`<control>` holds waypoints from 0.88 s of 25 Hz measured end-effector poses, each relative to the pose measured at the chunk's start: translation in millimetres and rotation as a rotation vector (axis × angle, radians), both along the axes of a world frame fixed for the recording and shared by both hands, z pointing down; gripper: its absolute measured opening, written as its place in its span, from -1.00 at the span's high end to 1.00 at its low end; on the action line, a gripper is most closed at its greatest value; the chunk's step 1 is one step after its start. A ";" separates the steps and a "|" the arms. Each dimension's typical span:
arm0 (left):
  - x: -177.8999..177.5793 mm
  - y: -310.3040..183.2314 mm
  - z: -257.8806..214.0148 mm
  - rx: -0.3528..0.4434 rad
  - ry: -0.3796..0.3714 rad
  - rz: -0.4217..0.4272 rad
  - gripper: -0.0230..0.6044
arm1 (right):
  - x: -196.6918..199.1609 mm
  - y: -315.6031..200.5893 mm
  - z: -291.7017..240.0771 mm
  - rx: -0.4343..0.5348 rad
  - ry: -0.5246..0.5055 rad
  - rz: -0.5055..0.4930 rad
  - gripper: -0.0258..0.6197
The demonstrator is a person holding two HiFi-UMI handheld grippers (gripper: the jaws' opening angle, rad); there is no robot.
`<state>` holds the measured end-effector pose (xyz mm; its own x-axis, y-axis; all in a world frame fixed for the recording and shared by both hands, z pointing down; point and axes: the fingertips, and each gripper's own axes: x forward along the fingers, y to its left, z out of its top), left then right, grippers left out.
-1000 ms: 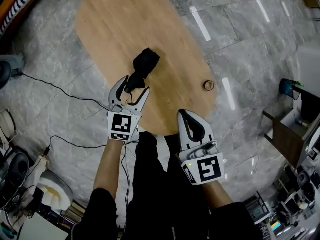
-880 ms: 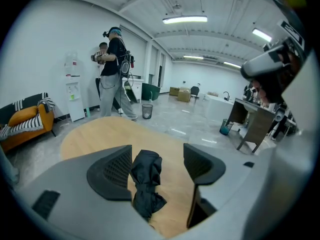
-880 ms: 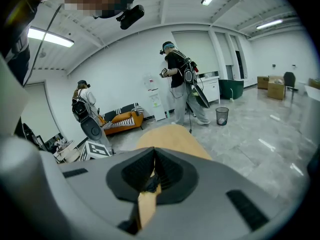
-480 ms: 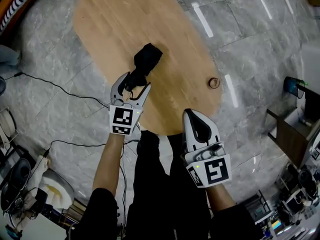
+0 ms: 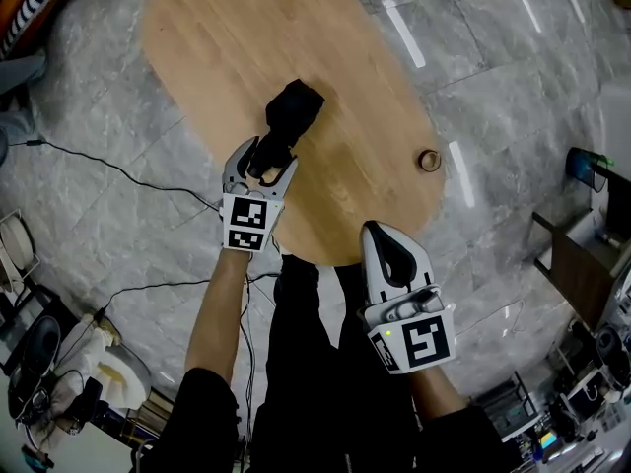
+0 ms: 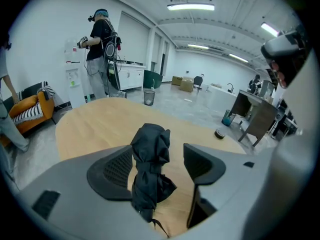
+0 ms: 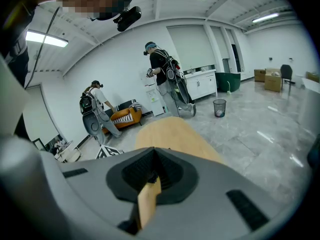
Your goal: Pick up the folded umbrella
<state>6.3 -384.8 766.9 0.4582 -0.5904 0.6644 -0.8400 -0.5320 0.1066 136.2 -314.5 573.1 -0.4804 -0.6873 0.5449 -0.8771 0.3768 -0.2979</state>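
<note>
The folded umbrella (image 5: 289, 116), a black bundle of crumpled cloth cinched by a strap at its middle, is seen lying on the oval wooden surface (image 5: 227, 37). Its near end is flanked by the fingers (image 6: 111, 171) of the left gripper (image 5: 266, 158), held apart with a gap on one side, while the right gripper (image 5: 381, 231) is closed on nothing. It is judged light, soft and slippery over a stiff core, so hold is best taken near the strap.
</note>
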 end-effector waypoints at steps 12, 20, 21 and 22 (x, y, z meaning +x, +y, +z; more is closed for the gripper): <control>-1.3 -4.3 62.9 -0.086 -0.094 0.036 -0.09 | 7.4 8.5 17.3 -0.045 0.006 0.022 0.89; -4.3 -3.4 91.7 -0.140 -0.111 0.026 -0.09 | 13.4 13.9 26.3 -0.071 0.002 0.035 0.89; -3.4 -3.8 94.3 -0.144 -0.113 0.029 -0.09 | 14.4 13.8 27.3 -0.073 0.003 0.036 0.89; -2.6 -4.4 97.3 -0.149 -0.117 0.032 -0.09 | 15.2 13.5 28.3 -0.076 0.003 0.038 0.89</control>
<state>3.7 -389.2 864.2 0.3900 -0.4681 0.7930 -0.8340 -0.5446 0.0887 151.4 -301.0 601.4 -0.4536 -0.6614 0.5974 -0.8909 0.3200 -0.3222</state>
